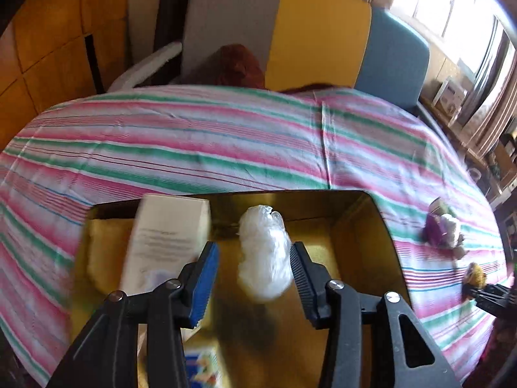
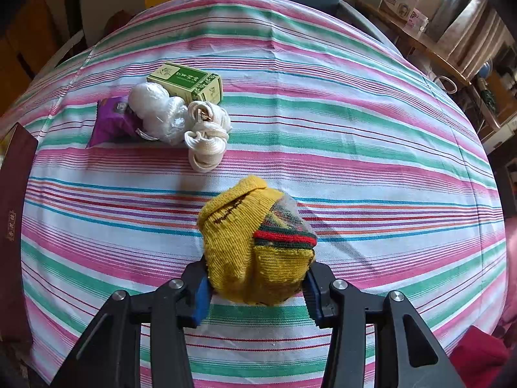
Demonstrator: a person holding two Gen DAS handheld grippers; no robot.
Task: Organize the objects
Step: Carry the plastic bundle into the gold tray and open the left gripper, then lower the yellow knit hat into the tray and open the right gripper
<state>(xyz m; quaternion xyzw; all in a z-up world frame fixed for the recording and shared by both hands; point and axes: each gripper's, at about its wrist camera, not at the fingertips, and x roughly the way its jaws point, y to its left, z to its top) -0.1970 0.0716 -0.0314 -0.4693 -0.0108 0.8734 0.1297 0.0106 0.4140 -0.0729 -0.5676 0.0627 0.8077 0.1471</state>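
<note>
So my left gripper (image 1: pixel 255 278) sits apart around a white plastic-wrapped bundle (image 1: pixel 263 252), not pinching it, over the gold-lined box (image 1: pixel 362 242). My right gripper (image 2: pixel 257 286) is clamped on a yellow knitted sock bundle (image 2: pixel 255 242) above the striped tablecloth (image 2: pixel 355 129).

Striped tablecloth (image 2: pixel 323 103) carries green box (image 2: pixel 185 81), purple packet (image 2: pixel 110 123), cord bundle (image 2: pixel 206 135).

Two close, downward wrist views sharing the striped tablecloth (image 1: pixel 226 135).

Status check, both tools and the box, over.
Left tool open over white wrapped bundle in gold box. Right tool shut on yellow knit bundle. Nothing blocking.
</note>
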